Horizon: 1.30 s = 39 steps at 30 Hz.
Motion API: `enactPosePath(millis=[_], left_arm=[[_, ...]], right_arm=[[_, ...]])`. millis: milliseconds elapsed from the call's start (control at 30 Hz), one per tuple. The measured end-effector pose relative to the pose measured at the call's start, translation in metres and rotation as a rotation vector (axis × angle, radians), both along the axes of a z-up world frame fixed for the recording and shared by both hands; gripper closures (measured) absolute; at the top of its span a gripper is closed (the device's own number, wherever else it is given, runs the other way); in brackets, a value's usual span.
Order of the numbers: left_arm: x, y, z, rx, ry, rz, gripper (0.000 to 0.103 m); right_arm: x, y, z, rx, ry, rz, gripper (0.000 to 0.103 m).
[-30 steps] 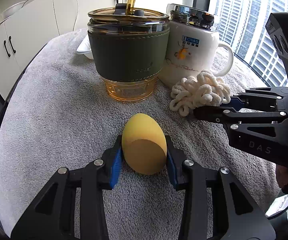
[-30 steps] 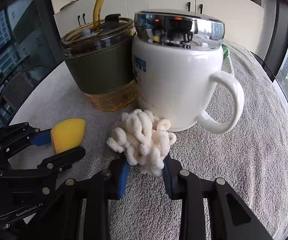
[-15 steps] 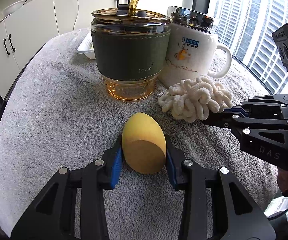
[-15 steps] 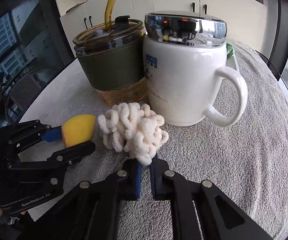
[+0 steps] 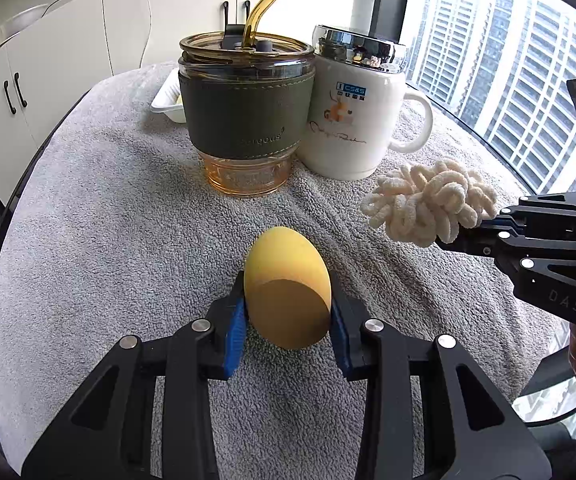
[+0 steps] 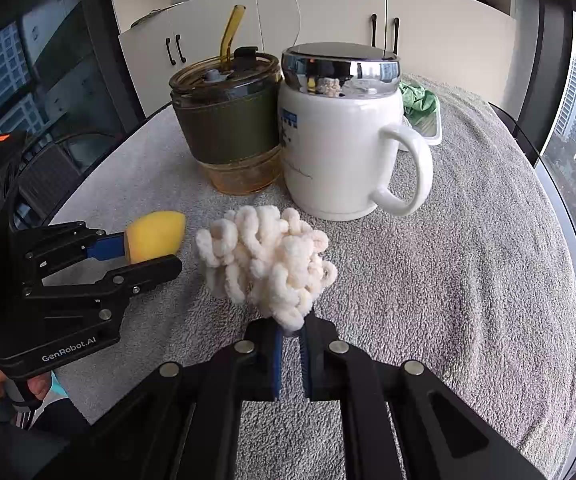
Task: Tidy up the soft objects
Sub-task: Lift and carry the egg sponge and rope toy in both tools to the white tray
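1. Left gripper (image 5: 288, 322): fingers clamped on the yellow egg-shaped sponge (image 5: 288, 288), lower centre of the left wrist view; whether it touches the grey towel (image 5: 100, 240) covering the tabletop I cannot tell.
2. Right gripper (image 6: 289, 334): fingers nearly together, pinching the lower end of the cream looped-yarn bundle (image 6: 266, 260), centre of the right wrist view.
3. In the left wrist view the bundle hangs at the right edge, off the towel.
4. Amber glass tumbler (image 5: 246, 120) with green sleeve and straw stands upper centre, touching the white lidded mug (image 5: 353, 116) to its right.
5. White tray (image 6: 427, 124) with green contents sits behind the mug, upper right of the right wrist view.
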State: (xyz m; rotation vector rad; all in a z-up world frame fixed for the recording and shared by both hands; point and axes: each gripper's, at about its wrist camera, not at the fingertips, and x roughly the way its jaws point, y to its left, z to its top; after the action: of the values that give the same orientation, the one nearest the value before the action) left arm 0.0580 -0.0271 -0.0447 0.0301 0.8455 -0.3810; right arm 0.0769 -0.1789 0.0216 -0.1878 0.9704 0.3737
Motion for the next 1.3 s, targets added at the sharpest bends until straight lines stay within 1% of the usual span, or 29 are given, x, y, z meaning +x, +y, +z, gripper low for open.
enactPosePath(millis=[233,600,800,933,1100,1200,1300], left_arm=[[-0.006,0.006,0.011,0.002,-0.019,-0.003,0.07],[-0.009,0.019,0.024,-0.008,-0.005,-0.013,0.07],[-0.001,0.036,0.042,-0.01,-0.035,0.009,0.07],[0.011,0.05,0.059,-0.009,-0.068,0.021,0.07],[0.036,0.063,0.082,0.019,-0.124,0.025,0.07],[0.054,0.067,0.098,0.042,-0.16,0.022,0.07],[0.079,0.069,0.107,0.081,-0.18,0.021,0.07]], right_arm=[[-0.012,-0.006,0.012,-0.016,-0.011,-0.001,0.095],[-0.011,-0.025,0.024,-0.042,-0.006,-0.022,0.095],[-0.004,-0.039,0.048,-0.052,-0.038,-0.029,0.095],[0.008,-0.05,0.069,-0.057,-0.075,-0.034,0.095],[0.034,-0.062,0.096,-0.08,-0.133,-0.041,0.095],[0.057,-0.065,0.111,-0.091,-0.165,-0.039,0.095],[0.086,-0.066,0.121,-0.099,-0.176,-0.028,0.095]])
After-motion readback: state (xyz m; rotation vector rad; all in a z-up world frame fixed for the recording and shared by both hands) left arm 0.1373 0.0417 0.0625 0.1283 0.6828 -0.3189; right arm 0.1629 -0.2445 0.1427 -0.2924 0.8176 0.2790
